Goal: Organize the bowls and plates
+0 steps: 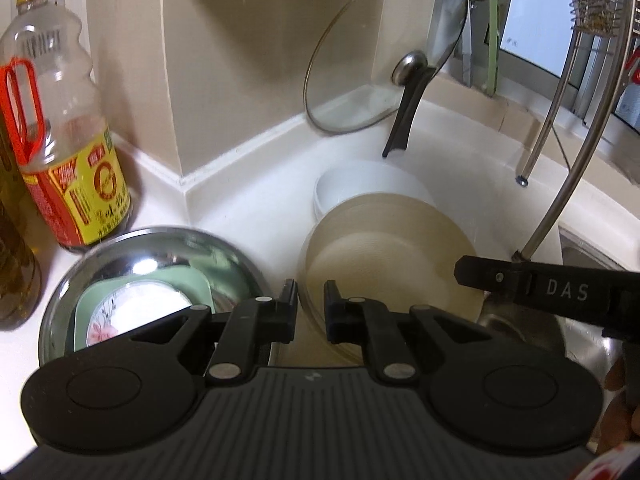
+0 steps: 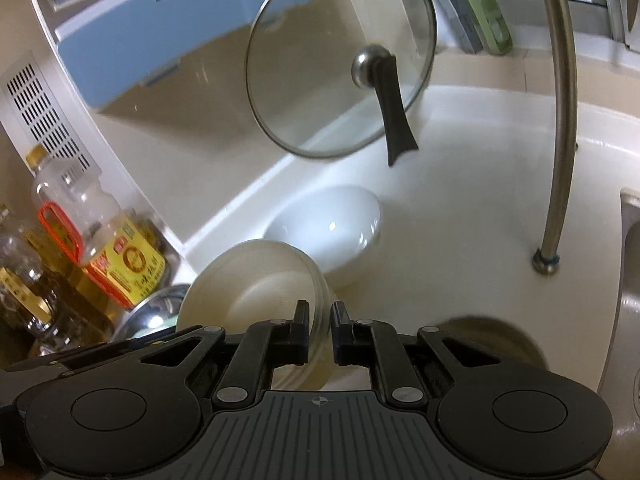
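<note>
Beige bowl (image 1: 392,256) held tilted over a white counter (image 1: 256,208), gripped at opposite rims by two grippers.

Left gripper (image 1: 311,304) closed on the bowl's near-left rim, one finger inside, one outside. Right gripper (image 2: 320,326) likewise pinched on the rim of the same bowl (image 2: 256,280), bowl mouth tipped up and to its left. Just behind the beige bowl, resting on the counter: white bowl (image 1: 360,184). Left of the beige bowl: steel basin (image 1: 152,272) holding a green dish (image 1: 132,312). Farther back, beyond the white bowl: glass lid (image 1: 384,52) propped upright.
</note>
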### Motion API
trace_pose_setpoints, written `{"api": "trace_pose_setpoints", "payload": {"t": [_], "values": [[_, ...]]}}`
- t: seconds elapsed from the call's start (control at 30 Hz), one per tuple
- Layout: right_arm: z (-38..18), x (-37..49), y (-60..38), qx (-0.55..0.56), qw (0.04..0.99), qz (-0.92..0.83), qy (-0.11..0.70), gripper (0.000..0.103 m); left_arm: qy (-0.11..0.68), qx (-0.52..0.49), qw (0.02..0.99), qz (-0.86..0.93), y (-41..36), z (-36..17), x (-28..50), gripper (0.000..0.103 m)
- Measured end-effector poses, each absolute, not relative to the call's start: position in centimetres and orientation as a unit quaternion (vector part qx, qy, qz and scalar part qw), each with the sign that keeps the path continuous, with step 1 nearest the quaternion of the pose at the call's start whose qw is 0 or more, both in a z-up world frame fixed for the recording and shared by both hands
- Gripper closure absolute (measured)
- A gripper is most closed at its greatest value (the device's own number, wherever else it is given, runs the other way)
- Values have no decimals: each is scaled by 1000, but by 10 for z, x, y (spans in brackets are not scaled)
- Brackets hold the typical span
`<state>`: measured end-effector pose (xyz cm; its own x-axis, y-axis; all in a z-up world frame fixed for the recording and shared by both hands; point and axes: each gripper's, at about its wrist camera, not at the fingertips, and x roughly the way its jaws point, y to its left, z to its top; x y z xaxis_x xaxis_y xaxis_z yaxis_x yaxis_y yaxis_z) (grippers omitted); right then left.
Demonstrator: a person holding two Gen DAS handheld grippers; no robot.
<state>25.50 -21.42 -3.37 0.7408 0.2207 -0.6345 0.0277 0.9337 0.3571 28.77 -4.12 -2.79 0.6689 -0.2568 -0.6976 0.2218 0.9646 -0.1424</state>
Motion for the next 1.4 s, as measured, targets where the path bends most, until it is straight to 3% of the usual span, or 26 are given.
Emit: {"api": "trace_pose_setpoints", "payload": {"t": [0.63,1.4], "values": [[-12,319,-241,180,927,46,325,92,346,3,930,-124,-76,-9,353,91],[-47,370,-265,209,898,39,386,92,402,6,909,-114,-94,-37,401,92]]}}
